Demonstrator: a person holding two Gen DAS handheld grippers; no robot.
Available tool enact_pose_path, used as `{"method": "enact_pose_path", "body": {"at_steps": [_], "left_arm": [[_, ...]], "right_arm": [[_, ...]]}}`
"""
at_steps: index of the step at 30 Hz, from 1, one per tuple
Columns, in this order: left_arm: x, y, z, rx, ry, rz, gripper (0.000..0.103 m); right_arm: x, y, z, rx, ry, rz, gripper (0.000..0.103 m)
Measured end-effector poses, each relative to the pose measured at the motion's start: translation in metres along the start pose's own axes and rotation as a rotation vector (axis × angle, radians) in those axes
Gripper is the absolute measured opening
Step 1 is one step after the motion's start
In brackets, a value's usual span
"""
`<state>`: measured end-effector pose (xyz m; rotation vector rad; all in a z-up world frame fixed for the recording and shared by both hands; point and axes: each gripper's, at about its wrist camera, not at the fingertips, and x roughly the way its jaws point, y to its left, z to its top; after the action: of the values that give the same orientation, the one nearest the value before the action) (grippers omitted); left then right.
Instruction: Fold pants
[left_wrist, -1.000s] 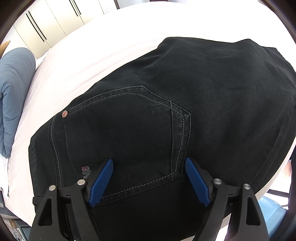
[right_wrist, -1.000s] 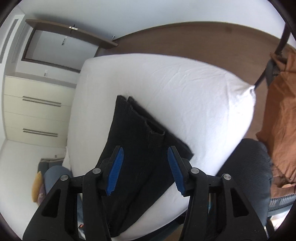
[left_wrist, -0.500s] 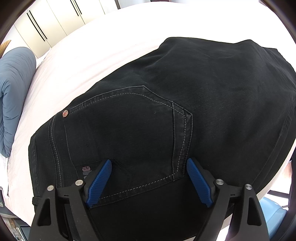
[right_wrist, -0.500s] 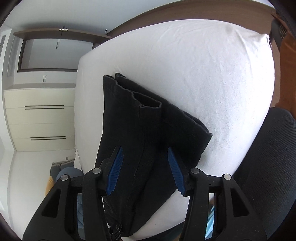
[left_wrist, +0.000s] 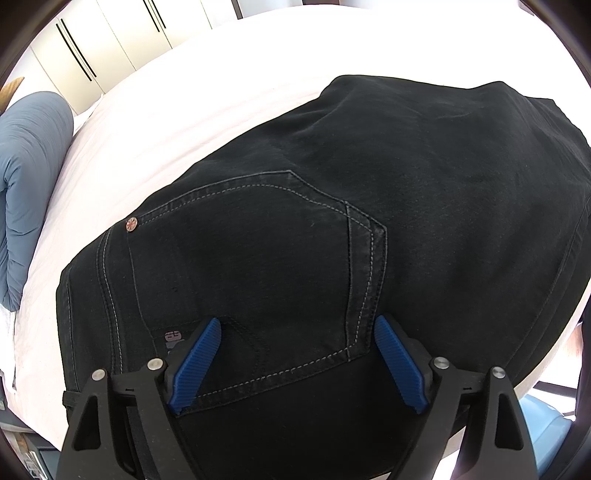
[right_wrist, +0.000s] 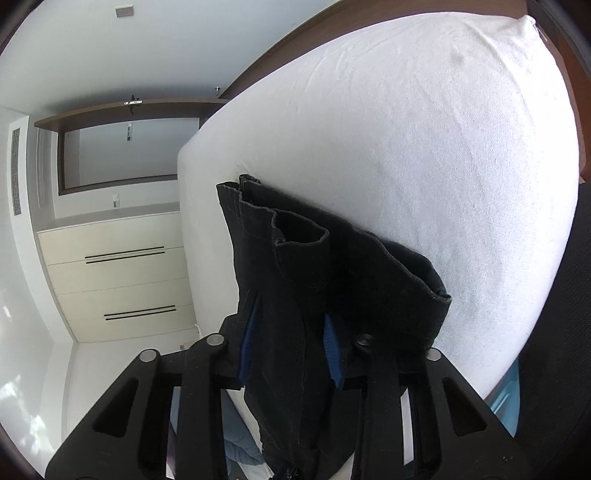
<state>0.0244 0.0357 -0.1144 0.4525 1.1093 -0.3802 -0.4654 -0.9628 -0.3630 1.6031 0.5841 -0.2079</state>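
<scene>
Nearest in the right wrist view, the right gripper (right_wrist: 290, 349) has its 2 blue pads (right_wrist: 246, 345) narrowed onto a bunched fold of the black pants (right_wrist: 295, 280). Its jaws are closing, with the fabric pinched between them and draped over the fingertips. Beyond that grip, the hem ends of the 2 legs lie stacked on the white bed (right_wrist: 424, 155), one cuff gaping open toward the far side. To the left, past the mattress edge, stands a cream drawer unit (right_wrist: 114, 280) against a pale wall, with a wood-framed opening above it.

In the left wrist view, the left gripper (left_wrist: 297, 365) hangs over the seat of the pants (left_wrist: 369, 229), its jaws spread wide and opening. Its pads (left_wrist: 195, 365) sit on either side of the lower edge of a stitched back pocket (left_wrist: 258, 266); whether they touch the cloth I cannot tell. A copper rivet (left_wrist: 131, 224) marks the pocket's far left corner. Farther off, the sheet (left_wrist: 184, 110) runs toward white cupboard doors (left_wrist: 110, 40), and a blue-grey bundle of fabric (left_wrist: 26, 177) lies at the left edge.
</scene>
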Motion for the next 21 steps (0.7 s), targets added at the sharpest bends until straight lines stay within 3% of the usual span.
{"method": "enact_pose_path", "body": {"at_steps": [1,2,10,21], "left_arm": [[0.000,0.000,0.000,0.000,0.000,0.000,0.089],[0.000,0.000,0.000,0.001,0.000,0.000,0.089],[0.000,0.004,-0.003,0.010,-0.008,0.000,0.091],[0.000,0.009,-0.005,0.082,0.017,-0.027,0.092]], "right_arm": [[0.002,0.002,0.001,-0.014,-0.003,-0.005,0.006],[0.003,0.003,0.001,-0.030,-0.006,-0.017,0.003],[-0.017,0.015,-0.005,-0.132,-0.044,-0.074,0.001],[-0.033,-0.012,-0.008,-0.038,-0.032,-0.112,0.001]]}}
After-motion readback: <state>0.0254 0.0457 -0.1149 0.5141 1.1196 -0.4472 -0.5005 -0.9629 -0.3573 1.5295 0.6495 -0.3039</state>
